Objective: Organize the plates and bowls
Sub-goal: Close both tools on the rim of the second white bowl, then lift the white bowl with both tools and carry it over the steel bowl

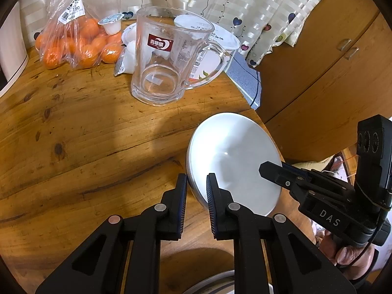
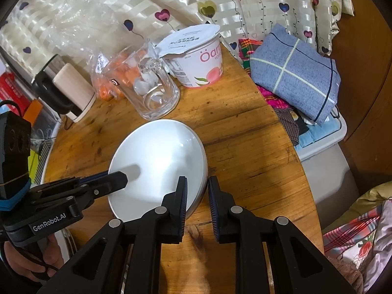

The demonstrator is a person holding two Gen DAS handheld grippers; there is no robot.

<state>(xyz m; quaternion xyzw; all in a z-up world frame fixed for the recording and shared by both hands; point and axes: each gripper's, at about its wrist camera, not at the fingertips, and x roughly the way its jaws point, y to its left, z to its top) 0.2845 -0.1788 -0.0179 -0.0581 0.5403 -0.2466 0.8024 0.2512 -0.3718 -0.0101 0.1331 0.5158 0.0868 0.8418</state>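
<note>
A white bowl (image 1: 235, 152) (image 2: 156, 161) sits near the right edge of the round wooden table (image 1: 85, 134). My left gripper (image 1: 197, 178) is shut on the bowl's left rim, one pad outside the wall and one inside. The right gripper (image 2: 197, 181) is shut on the opposite rim in the same way. Each gripper shows in the other's view: the right gripper (image 1: 267, 169) reaches over the bowl's right side, and the left gripper (image 2: 120, 178) lies over its left side. A hand (image 1: 348, 254) holds the right gripper's handle.
Behind the bowl stand a clear glass mug (image 1: 161, 61) (image 2: 152, 88), a bag of oranges (image 1: 73, 44) and a yogurt tub (image 2: 198, 56). A folded blue cloth (image 2: 294, 73) lies beyond the table's right edge. Another rim of dishware (image 1: 215, 281) shows under my left gripper.
</note>
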